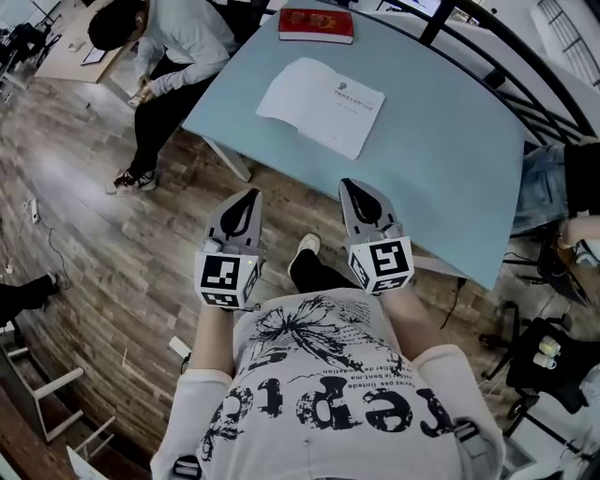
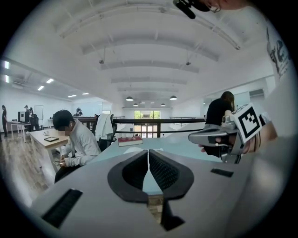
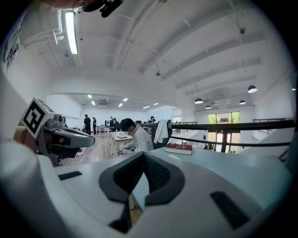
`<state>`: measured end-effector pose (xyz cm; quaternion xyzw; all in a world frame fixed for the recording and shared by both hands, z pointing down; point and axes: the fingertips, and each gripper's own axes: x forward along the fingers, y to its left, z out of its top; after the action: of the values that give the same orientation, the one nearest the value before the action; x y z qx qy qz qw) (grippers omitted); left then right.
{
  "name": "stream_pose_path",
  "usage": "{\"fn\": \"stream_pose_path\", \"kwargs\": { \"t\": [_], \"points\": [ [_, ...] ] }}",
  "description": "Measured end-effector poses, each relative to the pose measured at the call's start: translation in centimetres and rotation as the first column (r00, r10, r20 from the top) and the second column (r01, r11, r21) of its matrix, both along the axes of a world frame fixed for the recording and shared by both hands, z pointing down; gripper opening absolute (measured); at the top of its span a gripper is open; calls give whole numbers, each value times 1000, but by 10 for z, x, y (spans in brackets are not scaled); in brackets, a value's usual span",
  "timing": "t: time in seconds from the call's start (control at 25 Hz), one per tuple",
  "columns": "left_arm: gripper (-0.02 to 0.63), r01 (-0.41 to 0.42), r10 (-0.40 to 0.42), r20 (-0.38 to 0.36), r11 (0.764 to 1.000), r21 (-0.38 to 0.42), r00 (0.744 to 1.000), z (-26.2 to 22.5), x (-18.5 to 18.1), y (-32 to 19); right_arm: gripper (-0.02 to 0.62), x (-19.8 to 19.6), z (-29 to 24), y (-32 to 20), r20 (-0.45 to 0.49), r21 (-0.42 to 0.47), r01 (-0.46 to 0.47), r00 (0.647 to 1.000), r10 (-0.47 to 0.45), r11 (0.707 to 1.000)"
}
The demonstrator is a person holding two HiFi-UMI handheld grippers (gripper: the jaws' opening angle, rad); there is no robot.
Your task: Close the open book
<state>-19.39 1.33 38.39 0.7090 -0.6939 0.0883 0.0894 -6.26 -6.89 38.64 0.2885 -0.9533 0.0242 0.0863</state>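
Observation:
The open book (image 1: 322,105) lies flat on the light-blue table (image 1: 450,150), white pages up, with a little print near its right side. My left gripper (image 1: 250,195) and right gripper (image 1: 349,185) are held side by side close to my body. Both point at the table's near edge, well short of the book. In the left gripper view the left gripper (image 2: 148,152) has its pads together with nothing between them. The right gripper (image 3: 143,155) also shows its tips meeting, empty. Each gripper appears in the other's view: the right gripper (image 2: 198,137) and the left gripper (image 3: 88,141).
A closed red book (image 1: 316,24) lies at the table's far edge, by a black railing (image 1: 525,56). A person (image 1: 173,42) sits at the table's far left corner. Another person (image 1: 562,187) sits at the right side, near a dark chair with bags (image 1: 553,361). Wooden floor lies below me.

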Motion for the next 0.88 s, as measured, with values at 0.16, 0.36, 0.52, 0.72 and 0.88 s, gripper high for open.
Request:
{"fn": "stream_pose_path", "kwargs": {
  "t": [0.16, 0.36, 0.52, 0.72, 0.88],
  "points": [
    [23, -29, 29, -6, 1000, 1, 1000, -3, -18, -66, 11, -17, -1, -62, 0, -6, -23, 1000, 23, 1000],
    [23, -60, 60, -3, 998, 4, 998, 1, -35, -130, 11, -34, 2, -118, -19, 10, -38, 999, 38, 999],
    [23, -82, 82, -27, 997, -3, 996, 11, -44, -170, 11, -44, 6, -147, -50, 34, -52, 997, 54, 998],
    [23, -95, 93, -66, 995, -37, 993, 36, -52, -203, 11, -49, 21, -171, -75, -1, -74, 994, 74, 997],
    [23, -118, 113, -71, 991, -70, 991, 66, -60, -221, 11, -52, 37, -189, -94, -34, -114, 989, 110, 993]
  ]
}}
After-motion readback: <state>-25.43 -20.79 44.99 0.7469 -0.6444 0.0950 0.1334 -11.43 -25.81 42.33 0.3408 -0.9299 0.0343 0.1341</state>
